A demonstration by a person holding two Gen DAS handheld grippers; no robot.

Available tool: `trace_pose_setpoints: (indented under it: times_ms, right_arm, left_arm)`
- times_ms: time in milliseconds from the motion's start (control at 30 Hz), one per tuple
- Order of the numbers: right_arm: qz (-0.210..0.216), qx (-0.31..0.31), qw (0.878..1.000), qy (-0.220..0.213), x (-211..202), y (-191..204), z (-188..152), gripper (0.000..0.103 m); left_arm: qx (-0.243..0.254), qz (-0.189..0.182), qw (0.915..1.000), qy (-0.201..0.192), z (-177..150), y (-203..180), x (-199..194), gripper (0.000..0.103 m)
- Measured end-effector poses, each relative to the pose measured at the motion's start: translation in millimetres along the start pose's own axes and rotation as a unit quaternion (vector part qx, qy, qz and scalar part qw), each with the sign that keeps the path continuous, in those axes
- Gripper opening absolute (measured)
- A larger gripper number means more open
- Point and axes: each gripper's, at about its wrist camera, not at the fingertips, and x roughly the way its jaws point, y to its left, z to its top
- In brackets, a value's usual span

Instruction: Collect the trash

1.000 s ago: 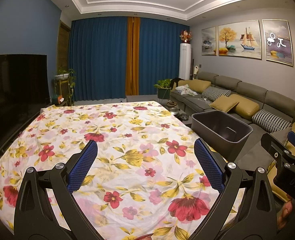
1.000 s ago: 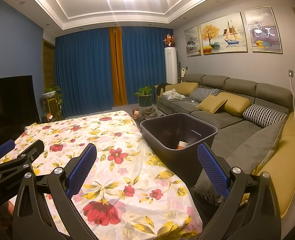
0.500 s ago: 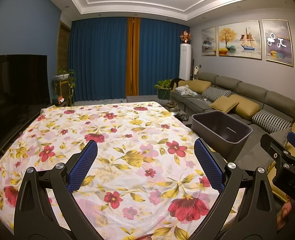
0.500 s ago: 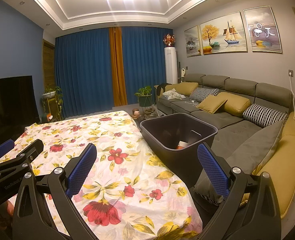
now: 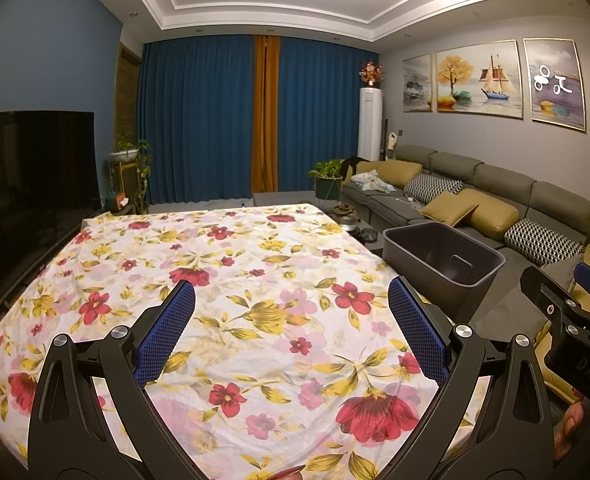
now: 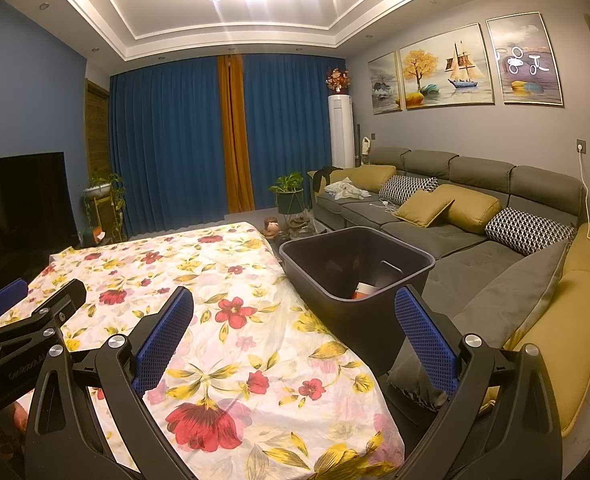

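A dark grey plastic bin (image 6: 359, 276) stands at the right edge of the table with the floral cloth (image 6: 215, 288), between table and sofa. A white and orange piece of trash (image 6: 365, 290) lies inside it. The bin also shows in the left wrist view (image 5: 443, 264). My left gripper (image 5: 291, 332) is open and empty above the cloth (image 5: 235, 280). My right gripper (image 6: 295, 332) is open and empty over the table's right edge, just short of the bin. No loose trash shows on the cloth.
A grey sofa (image 6: 475, 248) with yellow and patterned cushions runs along the right. A black TV (image 5: 27, 188) stands at the left. Blue curtains (image 5: 215, 120), potted plants (image 6: 291, 196) and a white tower unit (image 6: 341, 132) are at the back.
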Motion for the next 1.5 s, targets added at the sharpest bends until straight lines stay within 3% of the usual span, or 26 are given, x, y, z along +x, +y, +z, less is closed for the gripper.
trace_pose_setpoints:
  times_ms: [1267, 1500]
  right_arm:
    - [0.0, 0.0, 1.0, 0.0, -0.5, -0.5, 0.2, 0.097]
    - [0.001, 0.001, 1.0, 0.0, -1.1, -0.9, 0.2, 0.097]
  left_arm:
    - [-0.004, -0.005, 1.0, 0.003, -0.7, -1.5, -0.6, 0.097]
    - [0.001, -0.006, 1.0, -0.001, -1.9, -2.0, -3.2, 0.094]
